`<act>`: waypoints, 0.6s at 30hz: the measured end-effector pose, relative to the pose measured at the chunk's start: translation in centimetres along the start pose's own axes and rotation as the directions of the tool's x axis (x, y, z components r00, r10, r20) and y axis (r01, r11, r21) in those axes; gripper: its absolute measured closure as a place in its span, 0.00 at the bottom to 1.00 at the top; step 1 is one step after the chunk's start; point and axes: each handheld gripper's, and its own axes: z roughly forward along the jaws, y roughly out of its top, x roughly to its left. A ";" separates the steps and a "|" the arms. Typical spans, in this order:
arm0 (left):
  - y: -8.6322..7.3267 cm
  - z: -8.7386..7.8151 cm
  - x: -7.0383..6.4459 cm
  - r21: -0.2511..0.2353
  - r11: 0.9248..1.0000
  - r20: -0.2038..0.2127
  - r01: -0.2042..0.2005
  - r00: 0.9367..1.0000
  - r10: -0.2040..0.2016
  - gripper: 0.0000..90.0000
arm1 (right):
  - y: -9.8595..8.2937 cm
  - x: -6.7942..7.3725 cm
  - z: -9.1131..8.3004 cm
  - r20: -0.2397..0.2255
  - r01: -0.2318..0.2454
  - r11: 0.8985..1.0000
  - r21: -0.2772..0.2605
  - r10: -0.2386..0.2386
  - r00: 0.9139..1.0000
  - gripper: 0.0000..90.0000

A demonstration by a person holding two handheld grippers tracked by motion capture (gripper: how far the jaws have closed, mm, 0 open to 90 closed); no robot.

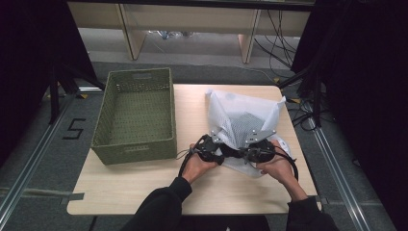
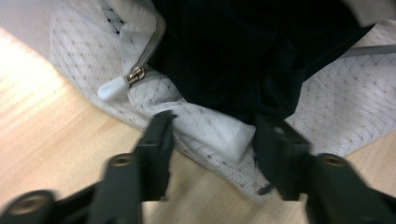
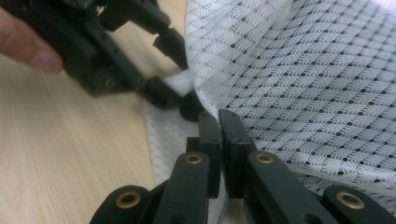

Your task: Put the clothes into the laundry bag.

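One white mesh zip bag [image 1: 244, 126], one green woven basket [image 1: 136, 115] beside it. Left gripper [image 2: 212, 135] jaws apart around the bag's edge; right gripper [image 3: 219, 122] clamped on its mesh.

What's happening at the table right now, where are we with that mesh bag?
A person is working a white mesh bag with a gripper in each hand at the near edge of the table. The right gripper is shut on the bag's edge, holding it up. The left gripper is open, its jaws straddling a white fold by the zipper pull. Something dark sits inside the bag. The green woven basket stands to the left, empty.
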 end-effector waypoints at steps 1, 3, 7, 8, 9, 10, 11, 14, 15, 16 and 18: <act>0.0 0.0 0.0 0.002 1.000 0.009 0.002 1.000 -0.002 0.70 | 0.0 0.0 0.1 -0.007 0.005 1.000 0.017 -0.005 1.000 0.99; 0.1 -0.1 -0.2 0.004 1.000 0.020 -0.011 1.000 0.011 0.84 | -0.2 0.1 0.6 -0.009 0.006 1.000 0.022 -0.006 1.000 0.99; -0.3 -0.5 -0.5 0.014 1.000 0.053 0.013 0.998 -0.014 0.93 | -0.4 0.3 1.5 -0.034 0.011 0.998 0.054 -0.009 0.999 0.99; -0.3 -0.7 -0.4 0.026 1.000 0.051 0.002 0.999 -0.004 0.94 | -0.5 0.3 1.8 -0.040 0.026 0.998 0.060 -0.023 0.999 0.99; -0.5 -0.9 -0.5 0.026 1.000 0.045 -0.009 0.999 0.008 0.94 | -0.5 0.3 2.1 -0.043 0.034 0.997 0.069 -0.031 0.999 0.99; -0.6 -1.0 -0.5 0.028 1.000 0.051 -0.011 0.999 0.010 0.94 | -0.5 0.5 2.3 -0.048 0.013 0.996 0.087 -0.008 0.999 0.99; -0.8 -1.2 -0.5 0.034 0.999 0.049 -0.014 0.999 0.013 0.95 | -0.6 0.5 2.7 -0.048 0.018 0.996 0.091 -0.014 0.999 0.99; -1.3 -1.7 -0.7 0.033 0.998 0.041 -0.045 0.998 0.044 0.95 | -0.5 0.3 3.6 -0.025 -0.001 0.995 0.103 0.003 1.000 0.99; -1.4 -1.9 -0.7 0.035 0.998 0.043 -0.052 0.998 0.051 0.96 | -0.4 0.1 3.8 -0.013 -0.003 0.994 0.105 0.004 1.000 0.99; -1.7 -2.1 -0.8 0.037 0.997 0.032 -0.065 0.997 0.064 0.96 | -0.4 -0.1 4.0 0.003 -0.007 0.995 0.098 0.007 1.000 0.99; -1.9 -2.4 -0.8 0.043 0.996 0.038 -0.076 0.996 0.075 0.96 | -0.3 -0.6 4.2 0.044 -0.013 0.997 0.078 0.009 0.999 0.99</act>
